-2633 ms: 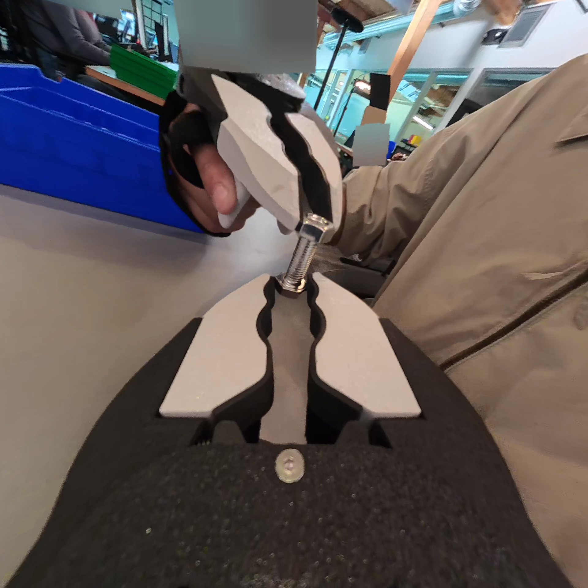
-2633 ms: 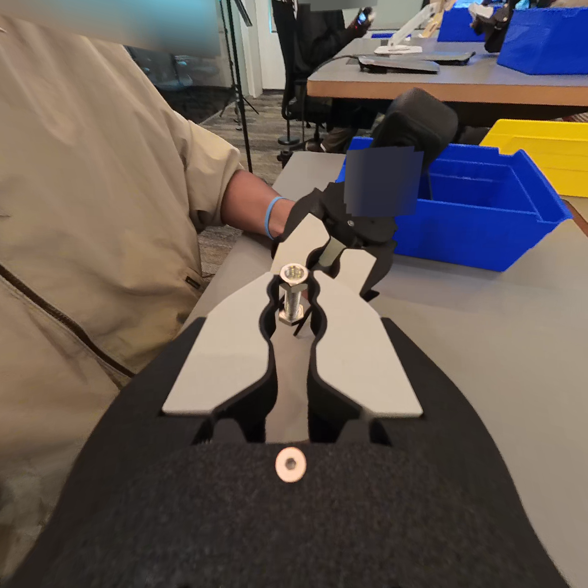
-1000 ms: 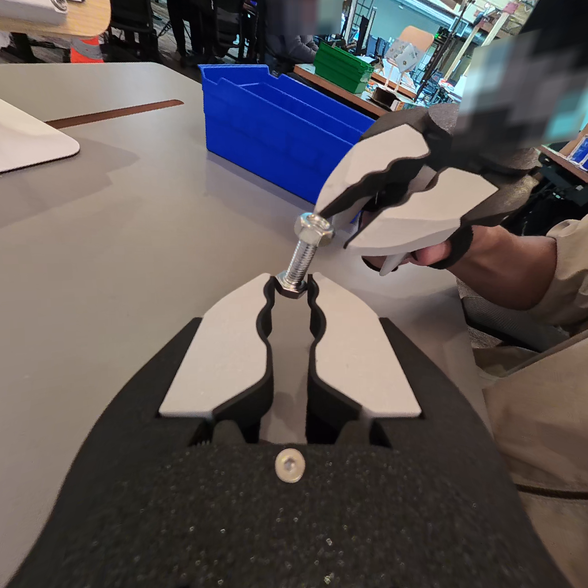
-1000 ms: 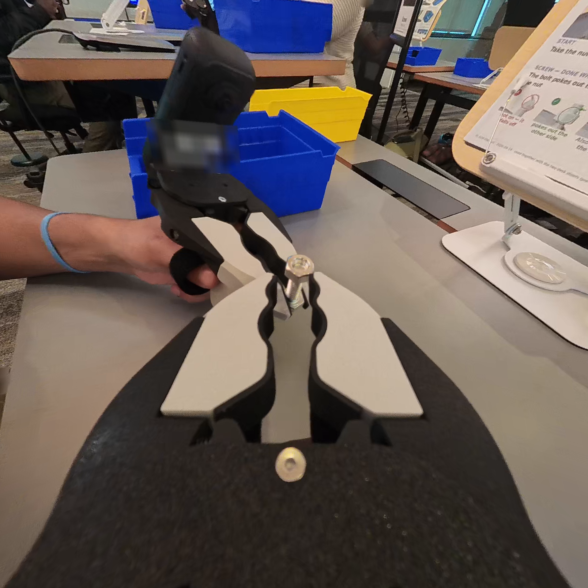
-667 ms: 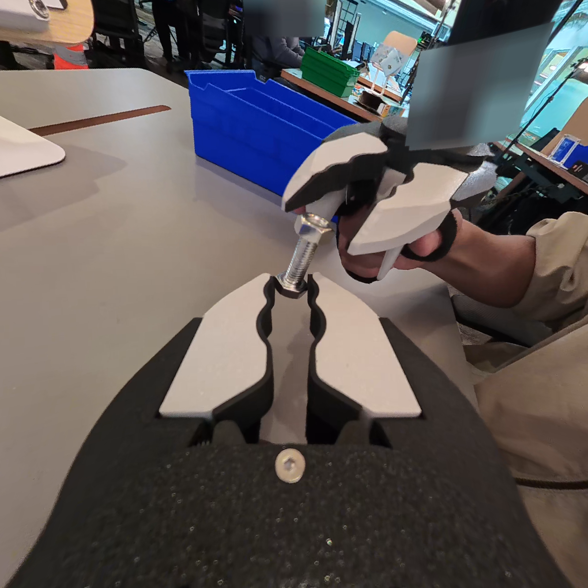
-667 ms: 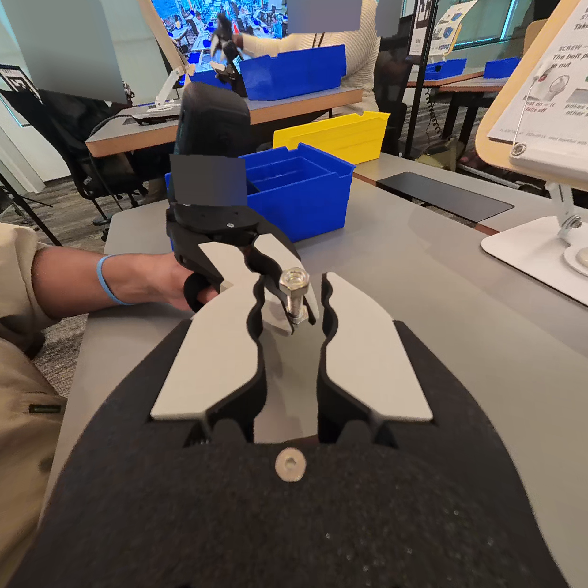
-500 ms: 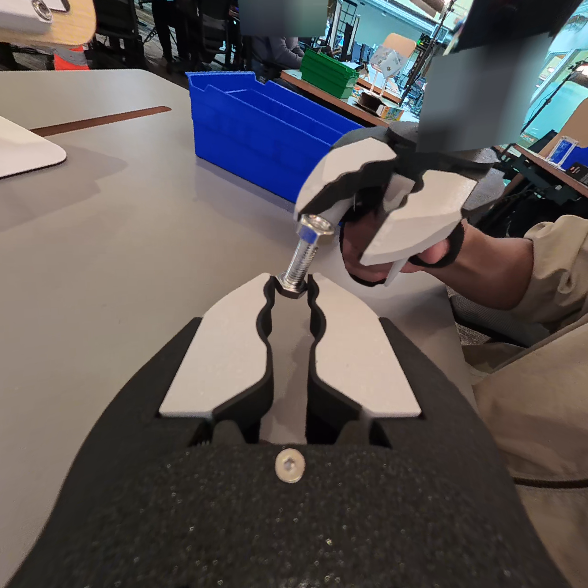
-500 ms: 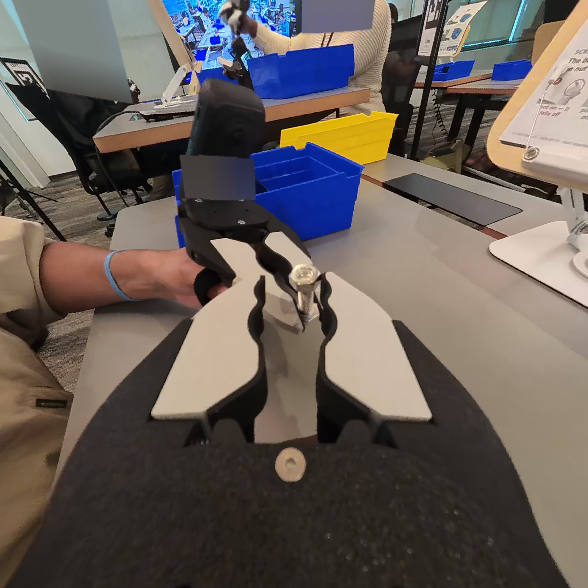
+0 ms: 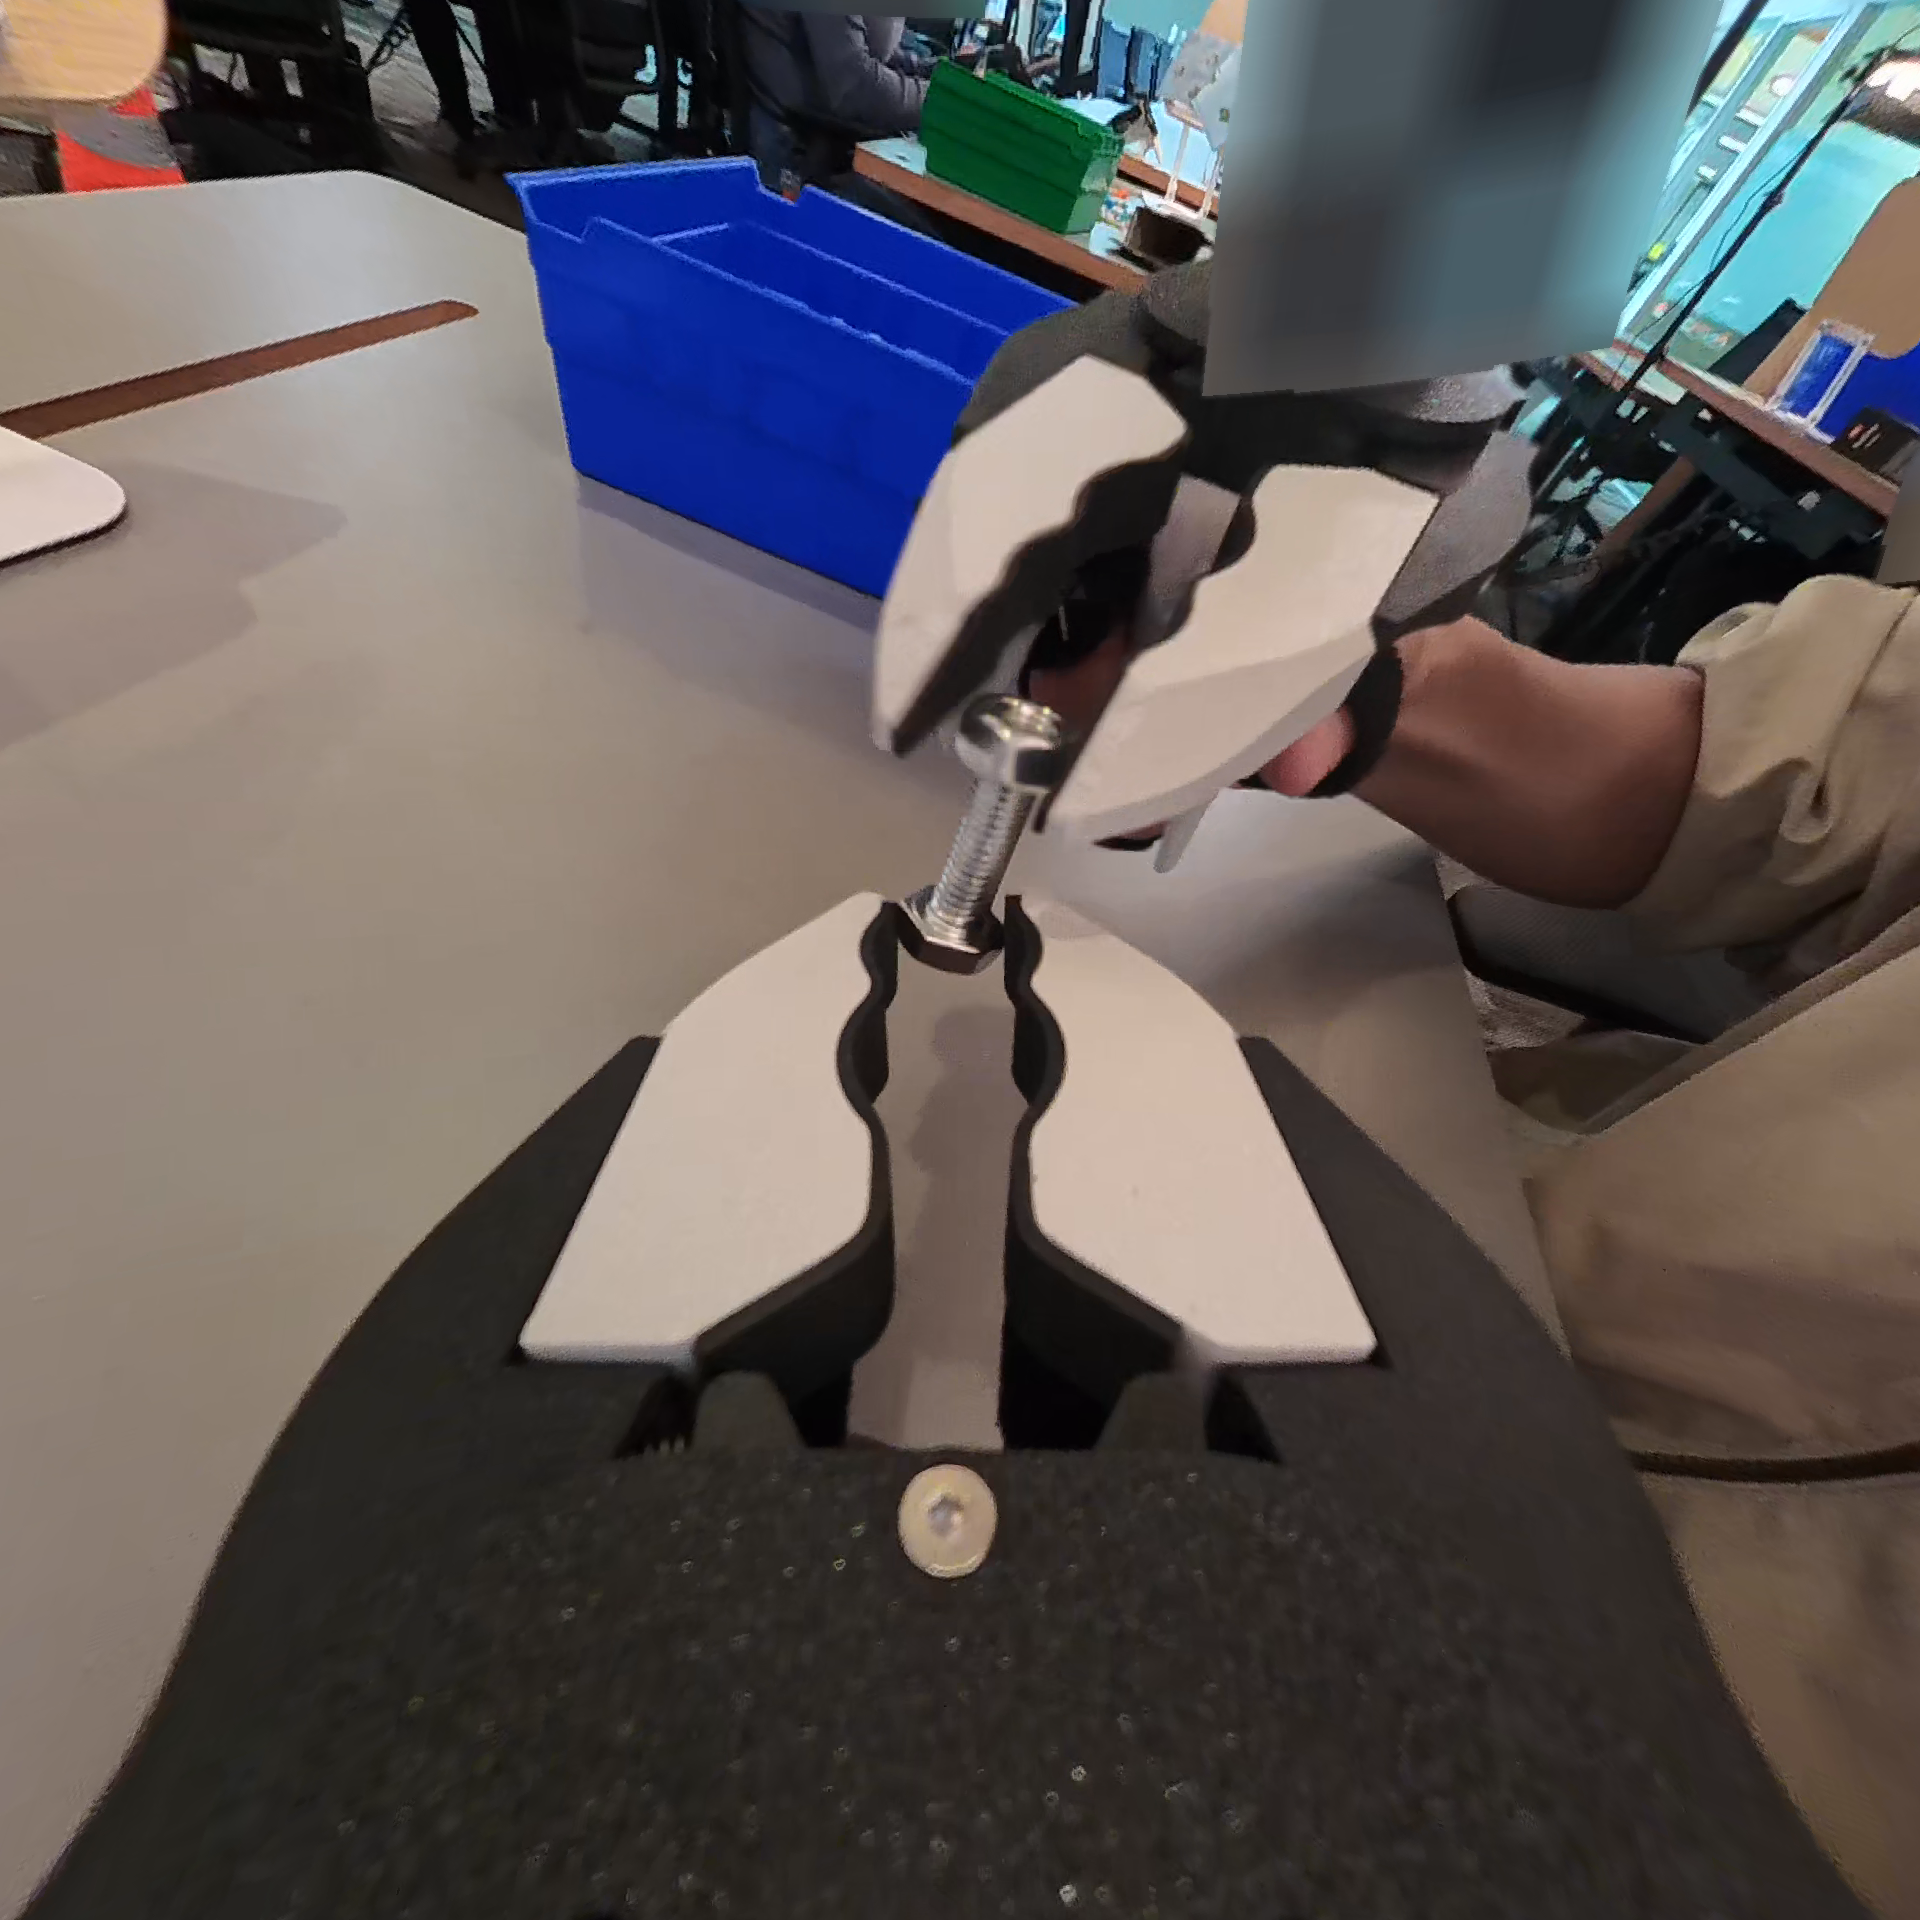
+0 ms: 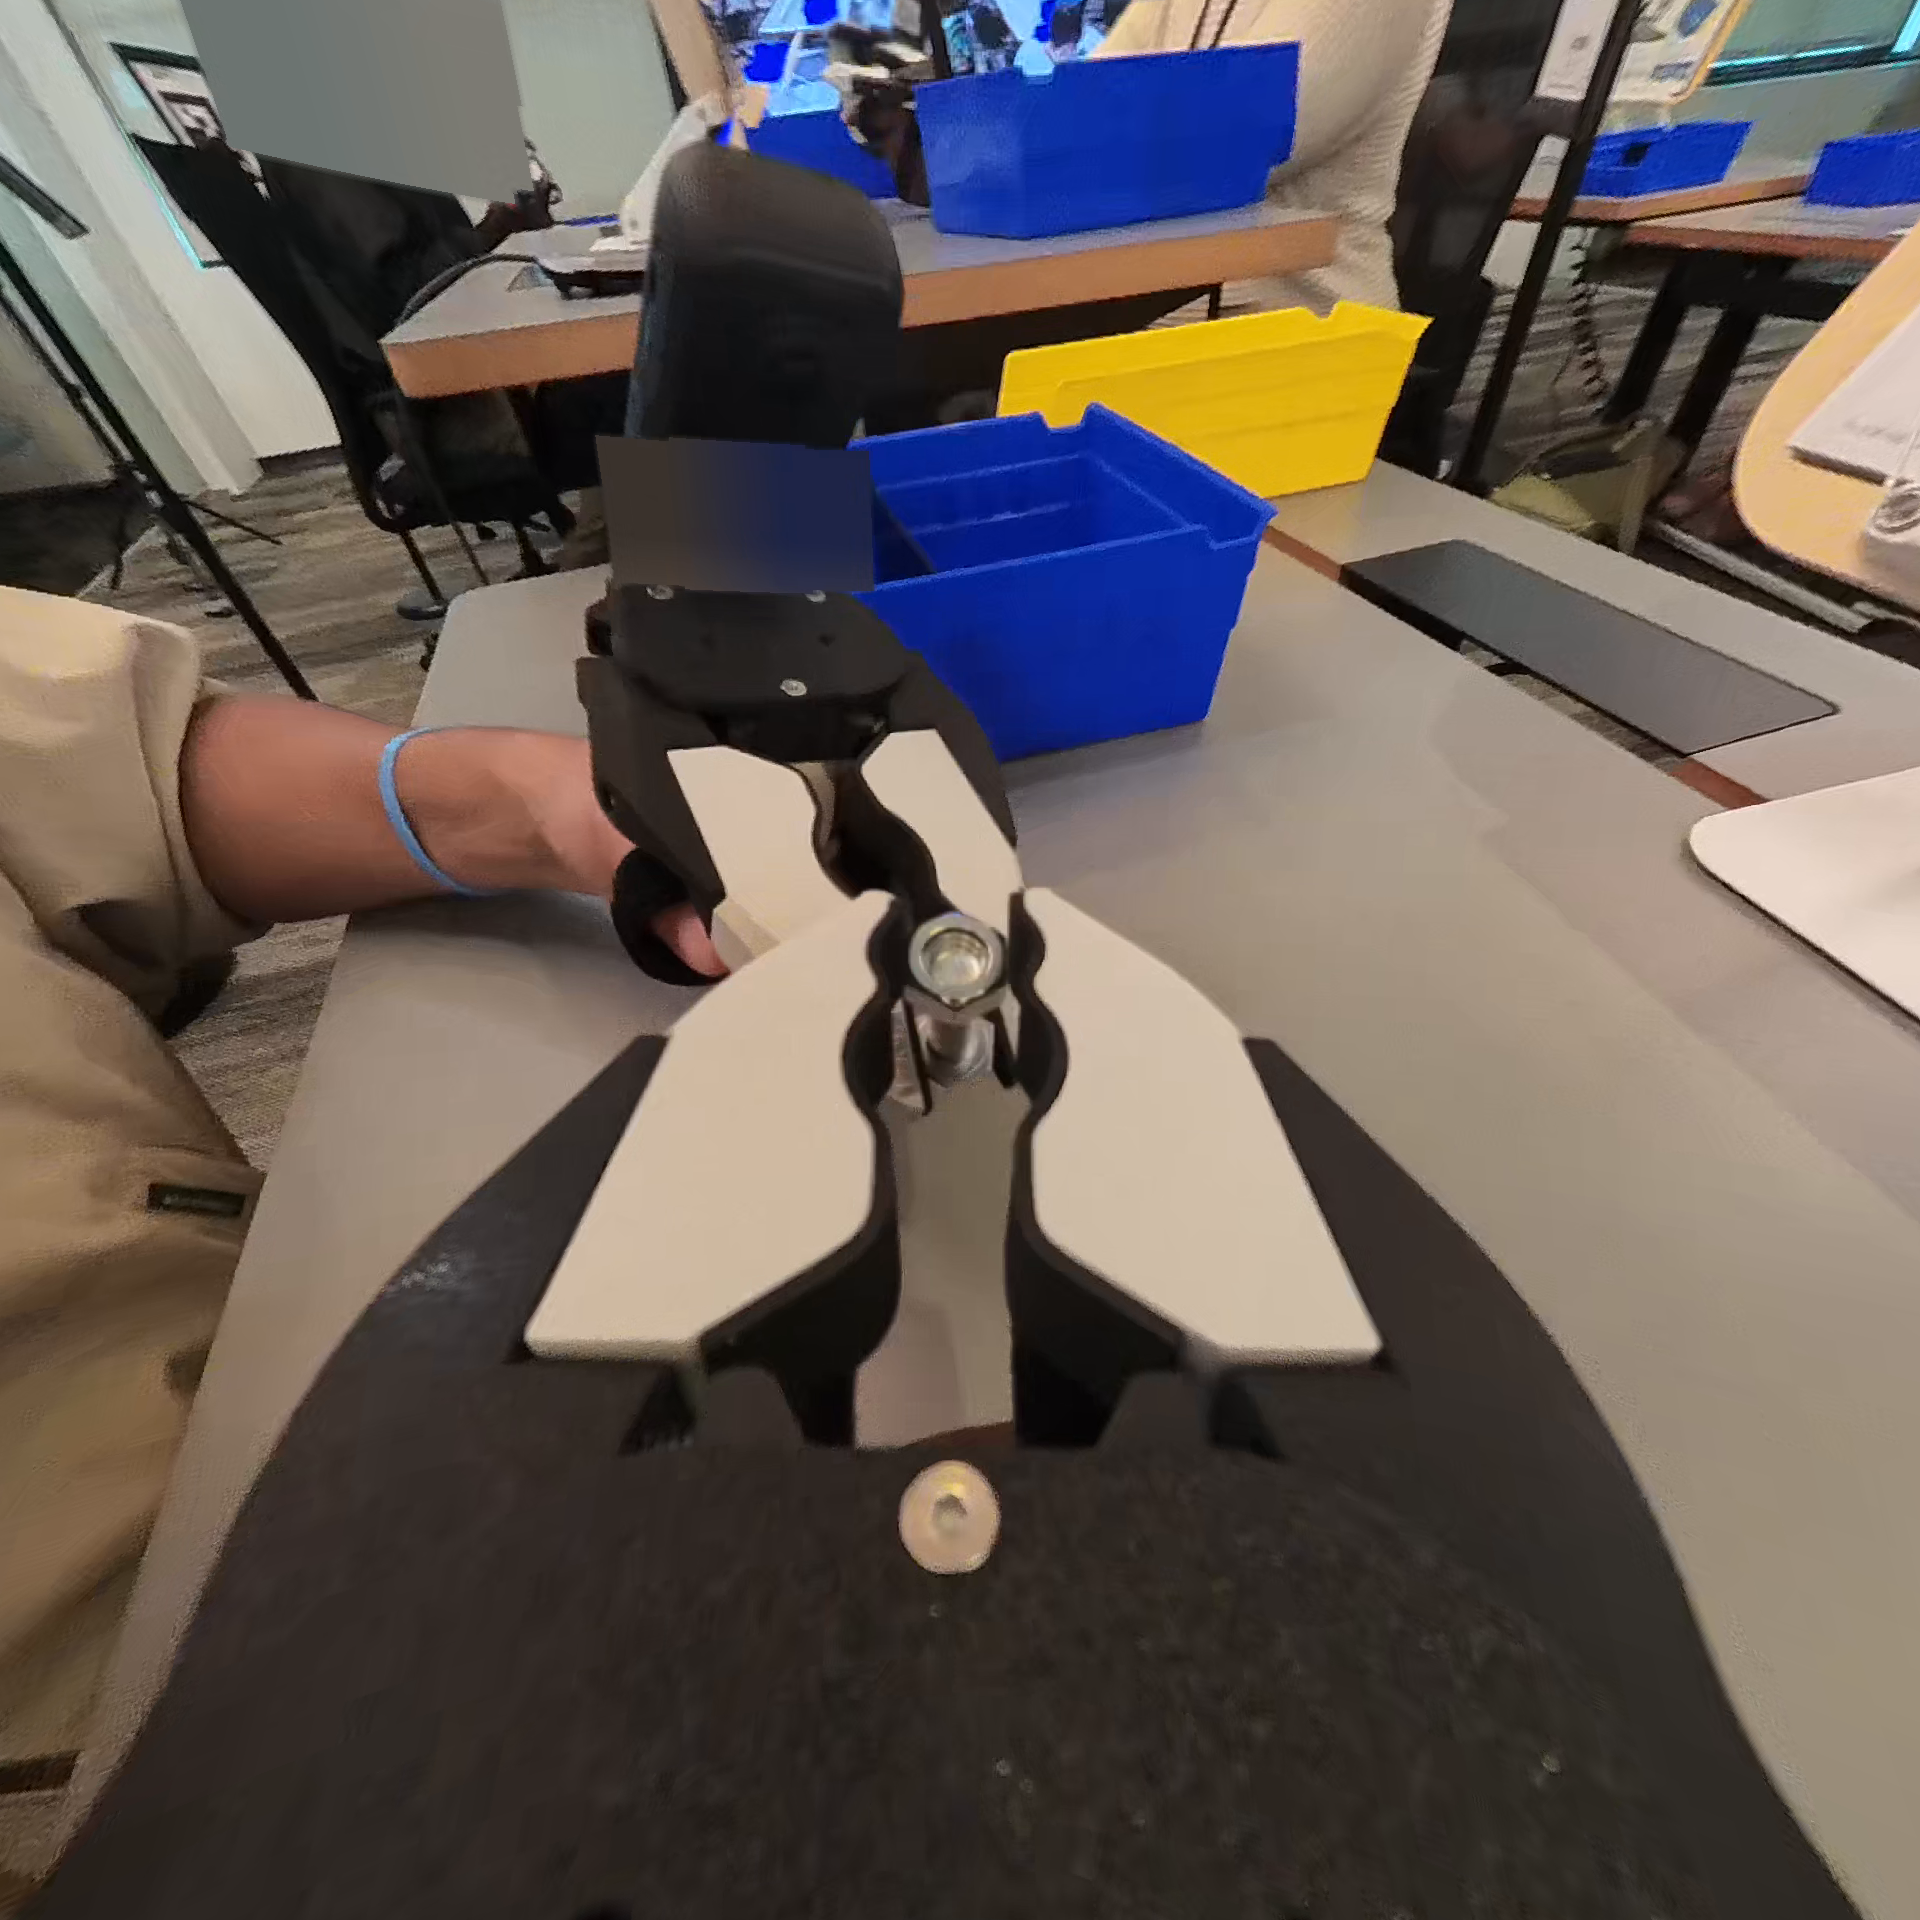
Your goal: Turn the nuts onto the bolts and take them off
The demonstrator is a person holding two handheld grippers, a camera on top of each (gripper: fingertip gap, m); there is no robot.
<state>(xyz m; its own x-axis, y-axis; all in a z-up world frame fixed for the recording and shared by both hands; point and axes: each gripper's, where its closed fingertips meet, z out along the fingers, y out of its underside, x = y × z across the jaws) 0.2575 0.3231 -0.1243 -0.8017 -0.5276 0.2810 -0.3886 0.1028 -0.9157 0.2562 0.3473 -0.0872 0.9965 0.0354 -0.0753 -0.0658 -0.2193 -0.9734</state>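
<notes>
Between the two grippers, up off the grey table (image 9: 343,831), is where everything's happening: one bolt (image 9: 982,831) spans the gap, and its long axis basically runs from one set of tips straight to the other. The left gripper (image 9: 951,940) is pinched narrow on the hex end nearest it, which I read as the bolt head, though the wrist view doesn't show enough to be sure. The threaded shank climbs away from it, leaning a bit to the right, toward the right gripper (image 10: 956,961). That one has its tips closed in around the nut (image 10: 956,966) at the far end of the thread; in its own view you look almost straight down the bore, so the axis points nearly right at that camera. From the left view the upper tip looks like it's only just beside the nut, so I wouldn't swear the grip is tight. My guess is the next move is a twist about that axis, so the right hand has to roll around the shank, not pull sideways. The blue bin (image 10: 1060,592) sits behind, well apart.
</notes>
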